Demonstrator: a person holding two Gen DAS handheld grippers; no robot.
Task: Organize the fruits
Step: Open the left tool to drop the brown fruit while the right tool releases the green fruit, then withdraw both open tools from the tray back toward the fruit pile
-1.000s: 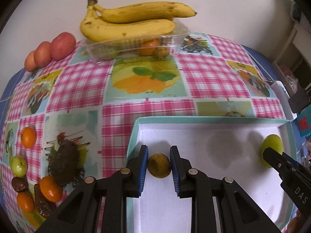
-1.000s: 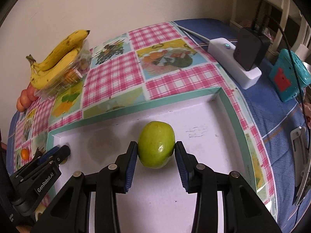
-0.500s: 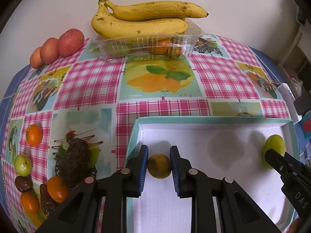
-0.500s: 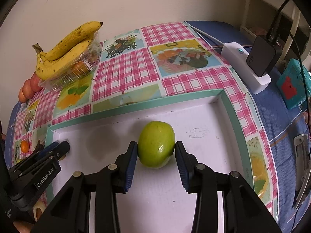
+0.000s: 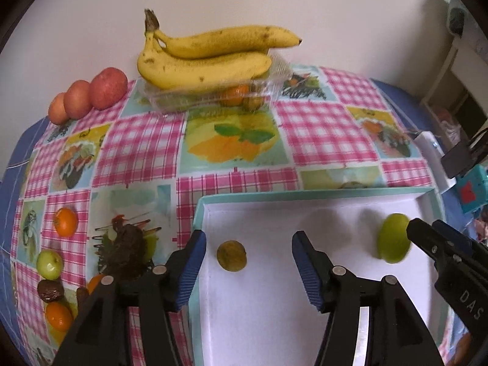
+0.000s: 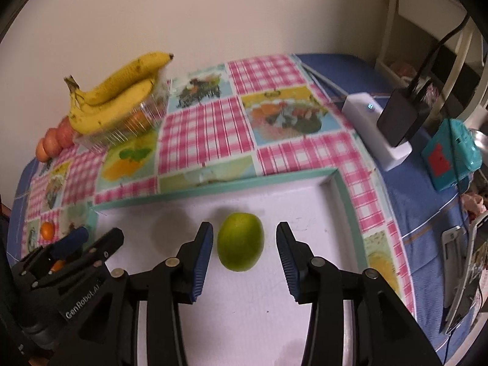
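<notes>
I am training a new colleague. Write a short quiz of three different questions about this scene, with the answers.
1. True or false: the left gripper is shut on the small brownish fruit.
2. Which fruit lies between the right gripper's fingers? A) banana B) green fruit C) orange
3. Fill in: the bananas rest on a clear plastic ____.

Key: 1 false, both grippers are open; 2 B; 3 container.
</notes>
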